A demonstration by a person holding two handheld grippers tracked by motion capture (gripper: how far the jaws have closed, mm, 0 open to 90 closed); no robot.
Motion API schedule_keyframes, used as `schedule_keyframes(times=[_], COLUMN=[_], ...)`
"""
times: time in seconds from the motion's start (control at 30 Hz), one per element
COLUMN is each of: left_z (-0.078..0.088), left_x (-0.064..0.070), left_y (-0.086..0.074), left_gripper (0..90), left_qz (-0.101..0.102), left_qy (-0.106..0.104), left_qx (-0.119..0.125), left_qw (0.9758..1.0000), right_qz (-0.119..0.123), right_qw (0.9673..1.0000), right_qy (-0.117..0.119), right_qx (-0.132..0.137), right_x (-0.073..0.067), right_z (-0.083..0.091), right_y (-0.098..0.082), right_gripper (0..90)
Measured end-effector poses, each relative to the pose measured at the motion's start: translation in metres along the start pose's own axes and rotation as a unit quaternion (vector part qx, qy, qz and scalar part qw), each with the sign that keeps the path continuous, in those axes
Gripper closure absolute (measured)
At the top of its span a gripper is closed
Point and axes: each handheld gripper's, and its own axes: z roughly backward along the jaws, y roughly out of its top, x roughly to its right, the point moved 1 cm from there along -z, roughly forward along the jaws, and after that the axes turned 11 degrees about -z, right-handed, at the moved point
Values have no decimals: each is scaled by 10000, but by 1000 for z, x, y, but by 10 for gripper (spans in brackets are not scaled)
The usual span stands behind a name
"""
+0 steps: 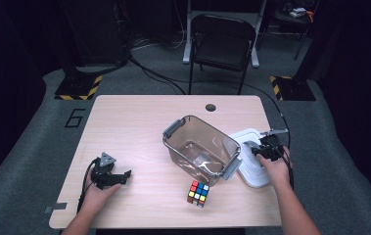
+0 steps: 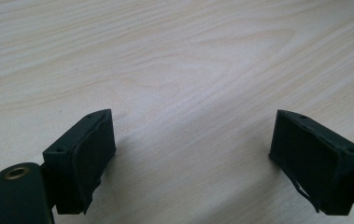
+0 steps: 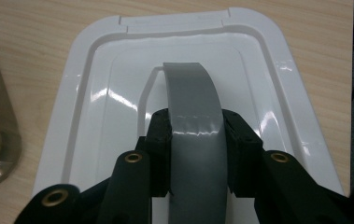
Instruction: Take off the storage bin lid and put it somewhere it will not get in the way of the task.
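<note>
Your clear storage bin (image 1: 200,149) sits mid-table, its white lid (image 1: 252,161) touching its right side. Your right gripper (image 3: 195,128) is clamped on the lid's grey handle (image 3: 192,93). Your left gripper (image 2: 193,149) rests near-left, jaws wide apart over bare wooden table (image 2: 174,56).

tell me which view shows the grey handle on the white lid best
The right gripper view: the grey handle arches up from the white lid with the right gripper shut on it. In the high view the handle is hidden under that gripper and hand, with the lid partly covered. The left gripper view looks at bare table.
</note>
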Motion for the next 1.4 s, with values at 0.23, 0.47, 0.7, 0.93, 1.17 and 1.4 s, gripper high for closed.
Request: schedule_keyframes(times=[0.23, 0.47, 0.7, 0.93, 1.17, 1.4], left_z=[0, 0, 0, 0, 0, 0], left_x=[0, 0, 0, 0, 0, 0], left_y=[0, 0, 0, 0, 0, 0], left_gripper=[138, 138, 138, 138, 138, 138], left_qz=[-4, -3, -3, -5, -3, -2], left_qy=[-2, -2, -2, -1, 0, 0], left_qx=[-3, -3, -2, -2, -1, -1], left_qw=[10000, 10000, 10000, 10000, 10000, 10000], right_qz=[60, 36, 69, 145, 237, 297], right_qw=[10000, 10000, 10000, 9998, 9997, 9993], right_qy=[15, -4, -11, -19, -42, -19], right_qx=[-28, -84, 51, 119, 101, 242], right_x=[0, 0, 1, 0, -3, -3], right_z=[-2, -3, 4, 10, 20, 32], right_y=[-2, -3, 1, 2, 3, 8], right_gripper=[664, 655, 547, 517, 493, 473])
